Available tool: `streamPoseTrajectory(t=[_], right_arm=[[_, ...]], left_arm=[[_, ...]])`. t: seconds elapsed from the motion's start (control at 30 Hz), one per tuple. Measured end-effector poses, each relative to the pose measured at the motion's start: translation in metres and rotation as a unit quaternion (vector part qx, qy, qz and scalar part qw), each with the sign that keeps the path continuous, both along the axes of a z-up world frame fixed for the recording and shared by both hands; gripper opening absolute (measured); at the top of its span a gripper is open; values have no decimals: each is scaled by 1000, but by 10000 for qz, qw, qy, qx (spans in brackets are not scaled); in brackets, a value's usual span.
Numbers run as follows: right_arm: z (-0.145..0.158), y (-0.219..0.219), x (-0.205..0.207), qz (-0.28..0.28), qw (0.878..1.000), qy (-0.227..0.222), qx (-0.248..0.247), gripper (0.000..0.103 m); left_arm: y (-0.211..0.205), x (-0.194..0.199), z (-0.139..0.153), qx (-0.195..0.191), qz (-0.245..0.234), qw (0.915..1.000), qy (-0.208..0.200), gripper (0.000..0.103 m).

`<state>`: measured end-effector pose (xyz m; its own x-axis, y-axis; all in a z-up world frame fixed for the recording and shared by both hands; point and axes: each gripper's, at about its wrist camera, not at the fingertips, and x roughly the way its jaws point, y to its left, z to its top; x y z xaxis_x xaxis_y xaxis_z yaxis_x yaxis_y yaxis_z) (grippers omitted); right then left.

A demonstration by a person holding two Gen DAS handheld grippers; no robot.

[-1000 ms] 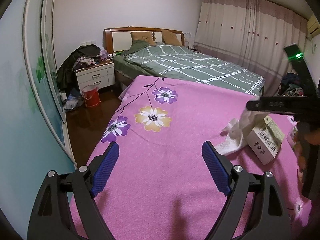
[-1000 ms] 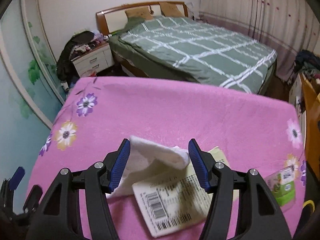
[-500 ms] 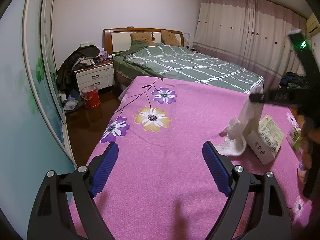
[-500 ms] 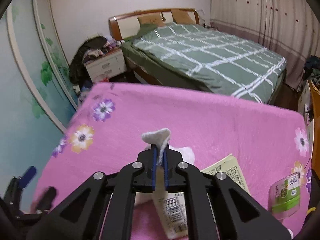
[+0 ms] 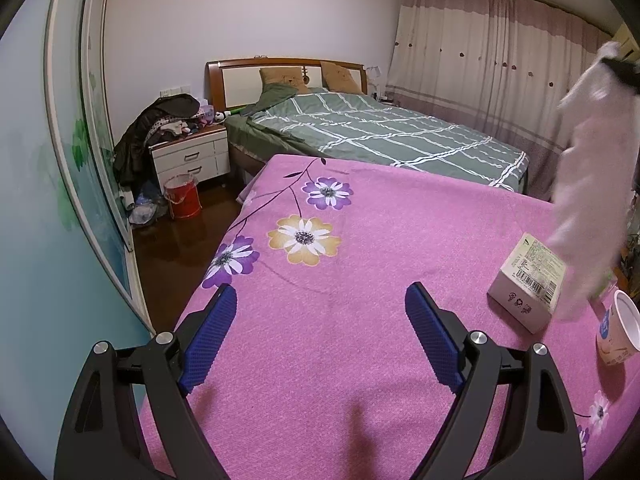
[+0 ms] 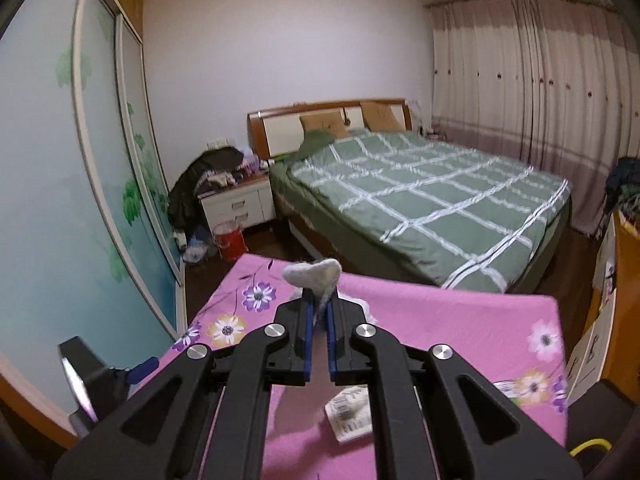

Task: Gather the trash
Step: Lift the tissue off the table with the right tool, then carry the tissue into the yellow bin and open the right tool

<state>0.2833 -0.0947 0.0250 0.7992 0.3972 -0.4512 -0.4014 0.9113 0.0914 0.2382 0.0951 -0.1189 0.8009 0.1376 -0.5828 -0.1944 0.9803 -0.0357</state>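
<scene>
1. Our right gripper [image 6: 319, 314] has its blue pads pressed together on a white tissue [image 6: 313, 274]; a crumpled tuft of it sticks out beyond the fingertips.
2. In the left wrist view the same tissue [image 5: 586, 184] hangs down as a long, blurred white strip near the right edge of the frame, lifted clear of the pink bedspread [image 5: 360, 240]. Only a dark sliver of the right gripper shows at its top end there.
3. Our left gripper [image 5: 320, 332] has its jaws wide apart with nothing between them. It hovers above the near part of the pink bedspread, touching nothing that we can see.
4. A small white box [image 5: 528, 284] with a barcode lies on the bedspread toward its right edge, just beside the hanging tissue; we cannot tell whether the two touch.
5. A paper cup [image 5: 618, 328] lies on its side at the right edge of the bedspread, just beyond the box, its open mouth turned toward us.
6. In the right wrist view the box [image 6: 350, 412] shows below and behind the closed fingers, partly hidden by them.
7. On the floor past the far left corner of the bedspread, a red bucket [image 5: 184, 198] stands in front of a white nightstand [image 5: 192, 158].
8. A bed with a green checked cover [image 5: 384, 132] lies beyond the far edge of the bedspread.
</scene>
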Motion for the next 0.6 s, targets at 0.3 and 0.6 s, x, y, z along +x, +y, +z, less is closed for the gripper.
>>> streamPoseTrajectory(t=[0.3,0.6], right_arm=[[26,-95,-53,-590,9980,-147,-184,5],[5,-210,-109,-1857,9819,80,-352,5]], left_arm=[[-2,1,1,54,-10,10000,27,86],[0,2,2,83,47,9999,89,86]])
